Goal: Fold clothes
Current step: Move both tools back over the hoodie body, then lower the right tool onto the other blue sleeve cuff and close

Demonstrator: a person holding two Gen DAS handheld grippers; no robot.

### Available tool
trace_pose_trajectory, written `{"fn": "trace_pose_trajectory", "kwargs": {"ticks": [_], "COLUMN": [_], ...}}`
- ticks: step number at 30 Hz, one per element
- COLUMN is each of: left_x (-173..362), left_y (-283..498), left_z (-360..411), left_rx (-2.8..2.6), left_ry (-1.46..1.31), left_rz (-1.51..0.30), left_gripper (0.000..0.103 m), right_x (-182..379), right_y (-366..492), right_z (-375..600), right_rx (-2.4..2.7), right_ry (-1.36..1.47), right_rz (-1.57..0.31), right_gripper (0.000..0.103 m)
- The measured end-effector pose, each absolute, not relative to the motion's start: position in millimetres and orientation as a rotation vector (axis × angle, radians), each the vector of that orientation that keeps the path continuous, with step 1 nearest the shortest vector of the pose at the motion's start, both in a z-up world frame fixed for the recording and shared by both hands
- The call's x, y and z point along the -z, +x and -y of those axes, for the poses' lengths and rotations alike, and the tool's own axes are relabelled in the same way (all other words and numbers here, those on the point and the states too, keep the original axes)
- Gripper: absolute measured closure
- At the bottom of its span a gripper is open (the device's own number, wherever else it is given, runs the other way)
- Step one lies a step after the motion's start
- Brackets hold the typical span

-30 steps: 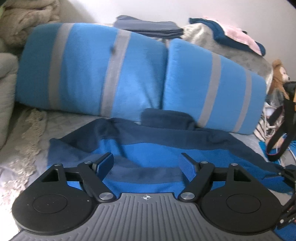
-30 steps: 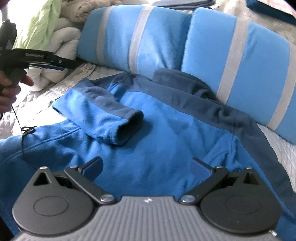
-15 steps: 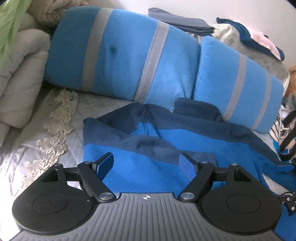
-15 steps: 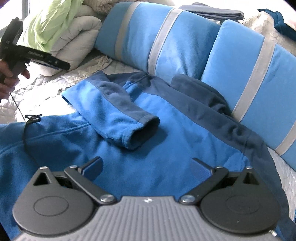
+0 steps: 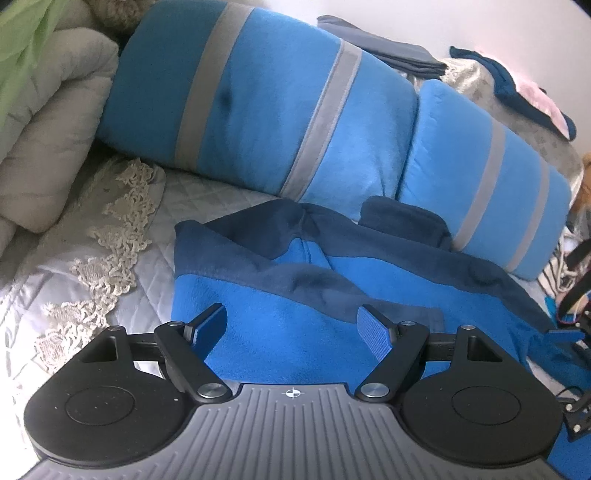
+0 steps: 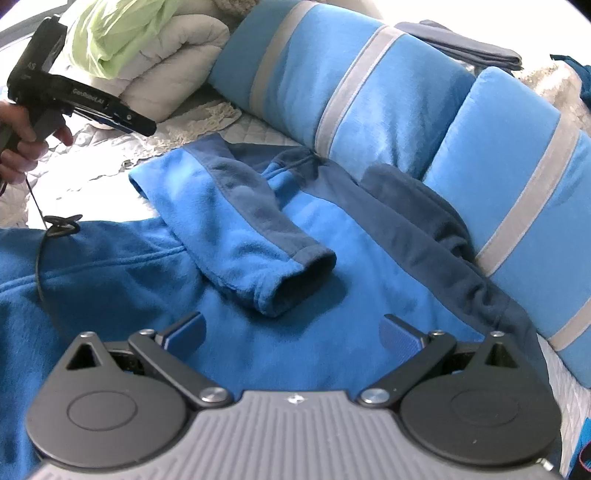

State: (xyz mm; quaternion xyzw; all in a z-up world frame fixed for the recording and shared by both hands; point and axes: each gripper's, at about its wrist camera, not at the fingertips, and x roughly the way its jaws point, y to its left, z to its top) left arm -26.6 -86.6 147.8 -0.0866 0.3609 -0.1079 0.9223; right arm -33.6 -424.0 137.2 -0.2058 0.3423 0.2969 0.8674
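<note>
While both grippers hang over it, the blue fleece jacket (image 6: 236, 332) lies spread on the quilted bed cover (image 5: 207, 199), its dark navy collar (image 5: 402, 221) pushed up against the two blue pillows w/ grey stripes (image 5: 266, 110) at the bed's head edge. One sleeve (image 6: 240, 229) is folded in across the jacket's body, navy cuff opening toward the right wrist cam.

Left gripper (image 5: 291, 328): fingers released, spread wide, nothing between the blue pads (just fleece below them). It sits over the jacket's shoulder area, near the jacket's edge where bare quilt and a strip of cream lace trim (image 5: 107, 258) show. In the right wrist view the same tool appears at the upper left, black body held in a hand (image 6: 26, 140), above the bed cover beside the jacket, w/ a thin black cord (image 6: 40, 251) drooping onto the fleece.

Right gripper (image 6: 291, 332): also released, fingers well apart, empty, above the jacket body just short of the folded sleeve's cuff.

Toward the bed's left corner: a rolled beige quilt (image 6: 173, 62) w/ light green fabric (image 6: 118, 33) on top. Behind the pillows: a folded grey-blue cloth (image 5: 384, 51) and a pile of navy and pink textiles (image 5: 524, 99).
</note>
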Motion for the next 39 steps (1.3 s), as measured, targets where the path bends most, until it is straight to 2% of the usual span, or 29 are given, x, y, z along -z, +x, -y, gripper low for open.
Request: {"fn": "trace_pose_trajectory", "kwargs": {"ticks": [23,28,37,39], "left_x": [-139,-134,-123,-121], "left_y": [-34,-32,-31,-32], "left_z": [59,56,50,49], "left_rx": [0.221,0.221,0.220,0.219], "left_ry": [-0.269,-0.277,-0.299,-0.289], "left_rz": [-0.746,-0.754,-0.771,-0.773], "left_gripper": [0.025,0.025,0.025,0.025], "right_x": [-118,-101,-68,-61], "right_y": [-24,-25,-30,-30], "right_z": [374,367,350,347], "right_rx": [-0.748,-0.788,-0.874,-0.885], "right_ry": [-0.878,-0.932,-1.070,-1.103], "right_rz": [-0.542,-0.517,-0.463,-0.448], "right_gripper": [0.001,0.003,0.015,0.015]}}
